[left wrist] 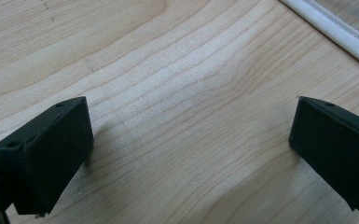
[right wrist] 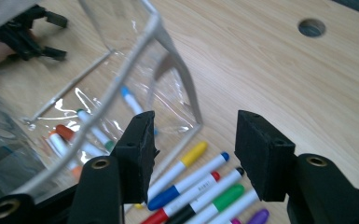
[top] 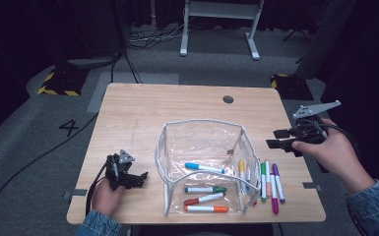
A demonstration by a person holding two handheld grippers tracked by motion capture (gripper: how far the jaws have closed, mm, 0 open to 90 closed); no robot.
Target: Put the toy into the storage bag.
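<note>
The work in hand is read as loading markers into the clear pouch (top: 202,162), which stands open on the bench (top: 142,108) with several markers already lying inside it. A row of loose markers (top: 269,183) is left on the bench just beside the pouch's right wall, their long axes running roughly from the near edge toward the far edge, side by side and nearly parallel.

The right tongs (top: 281,138) are held in the air beyond that row, toward the far right of the bench, with the jaws standing well apart and nothing between them. In the right gripper view the loose markers (right wrist: 200,186) are seen below and ahead of the jaws, so the row lies down and toward the person from these tongs (a short descent is judged to be what the next pick calls for).

The left tongs (top: 128,177) are rested low at the near left, well apart from the row, open and empty over bare wood (left wrist: 182,116). The right hand is clearly the nearer one.
</note>
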